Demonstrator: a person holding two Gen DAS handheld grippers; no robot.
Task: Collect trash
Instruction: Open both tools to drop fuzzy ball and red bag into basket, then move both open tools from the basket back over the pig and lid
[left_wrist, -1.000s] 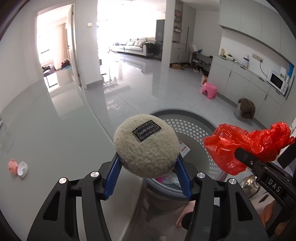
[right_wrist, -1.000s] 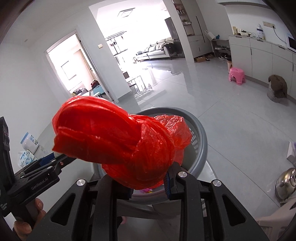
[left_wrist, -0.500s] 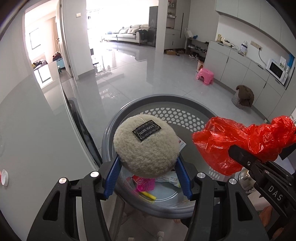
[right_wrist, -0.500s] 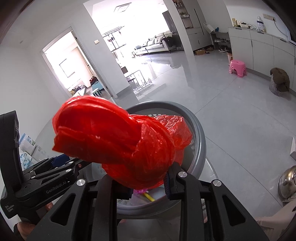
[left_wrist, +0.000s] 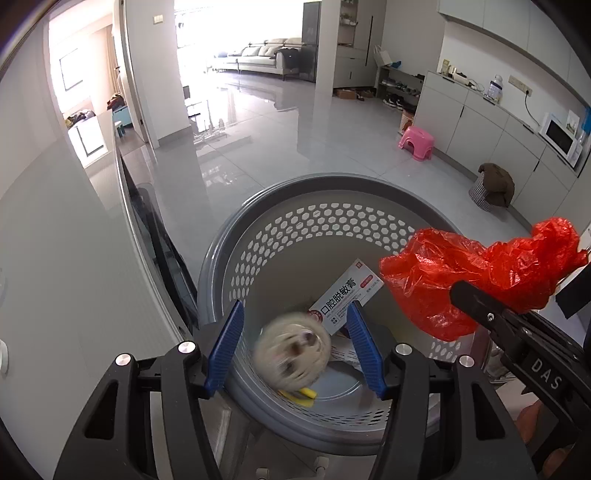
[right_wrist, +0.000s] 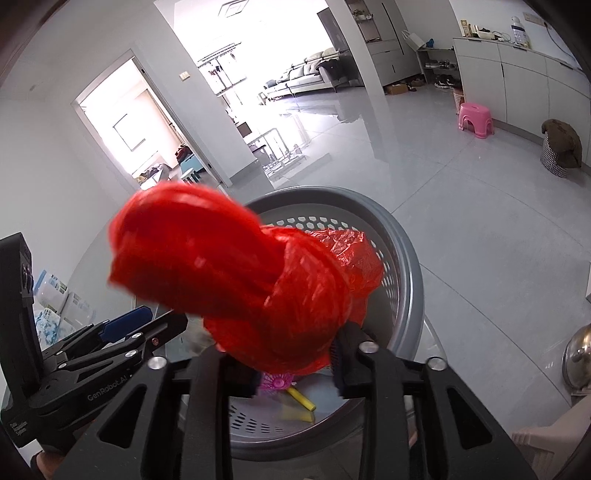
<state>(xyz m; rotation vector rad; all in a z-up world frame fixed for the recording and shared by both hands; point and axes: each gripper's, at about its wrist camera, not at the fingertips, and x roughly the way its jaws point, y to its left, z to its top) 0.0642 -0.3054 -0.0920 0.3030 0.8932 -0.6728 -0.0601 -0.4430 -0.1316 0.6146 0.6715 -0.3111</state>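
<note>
A grey perforated basket stands below both grippers, its rim also in the right wrist view. My left gripper has its jaws opening. The cream fluffy pouf is blurred and dropping free between the blue fingers into the basket. My right gripper hangs over the basket with its jaws opening too. The crumpled red plastic bag still sits between them, blurred and loose. From the left wrist view the red bag rests on the right gripper's black finger.
In the basket lie a white toothpaste box, a yellow piece and a pink item. A glass table borders the basket on the left. A pink stool, a cloth-covered bin and a metal lid are on the floor.
Both grippers moved forward and down over the basket. The left jaws let go of the pouf, which now falls. The right jaws widened and the red bag has begun to shift.
</note>
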